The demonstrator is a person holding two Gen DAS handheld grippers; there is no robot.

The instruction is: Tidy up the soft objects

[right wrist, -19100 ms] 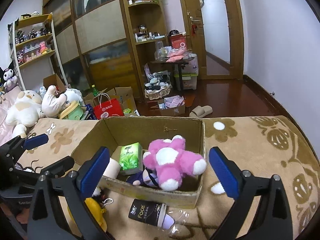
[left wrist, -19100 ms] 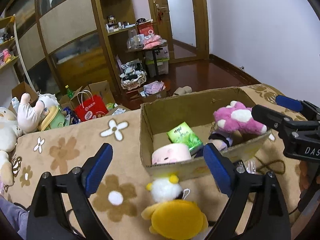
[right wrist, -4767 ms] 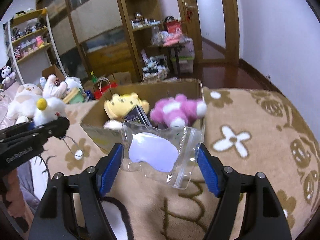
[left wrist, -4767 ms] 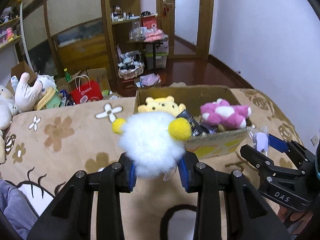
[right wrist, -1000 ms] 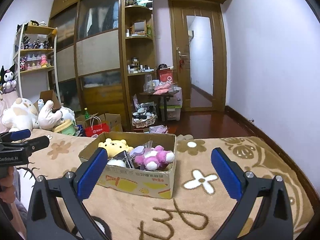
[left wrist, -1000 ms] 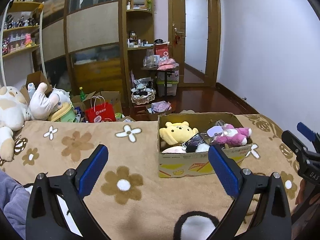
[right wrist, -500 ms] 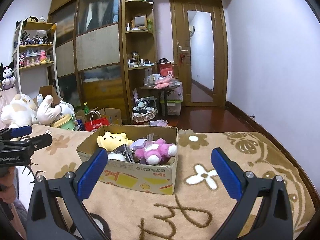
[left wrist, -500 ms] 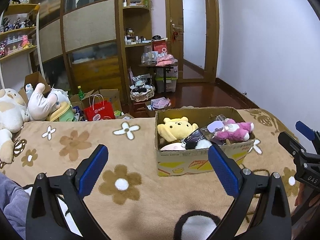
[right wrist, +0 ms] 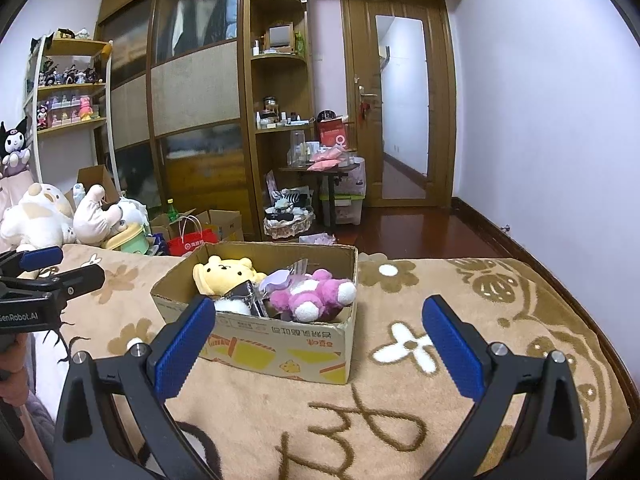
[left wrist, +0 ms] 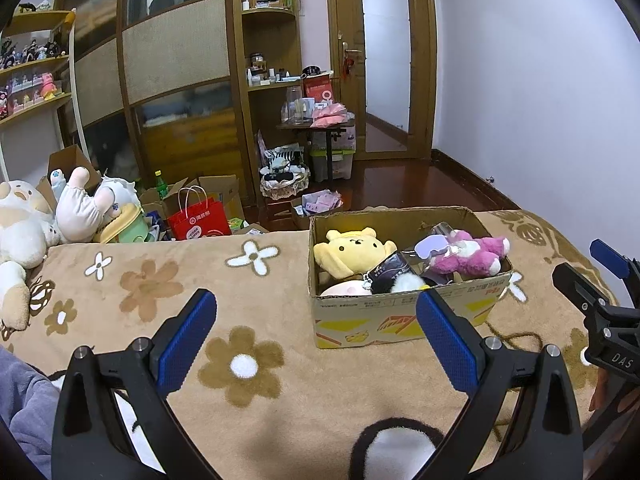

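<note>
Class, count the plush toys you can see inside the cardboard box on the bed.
3: a yellow bear at the left, a pink plush at the right, a white fluffy toy at the front. Others may lie hidden in the cardboard box.

left tool (left wrist: 316,332) spread wide, empty; right tool (right wrist: 320,338) likewise

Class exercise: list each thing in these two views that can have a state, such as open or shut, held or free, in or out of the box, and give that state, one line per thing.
left gripper: open, holding nothing
right gripper: open, holding nothing
cardboard box: open-topped, upright on the blanket
yellow bear plush: in the box
pink plush: in the box
clear pouch: in the box, against the pink plush
</note>
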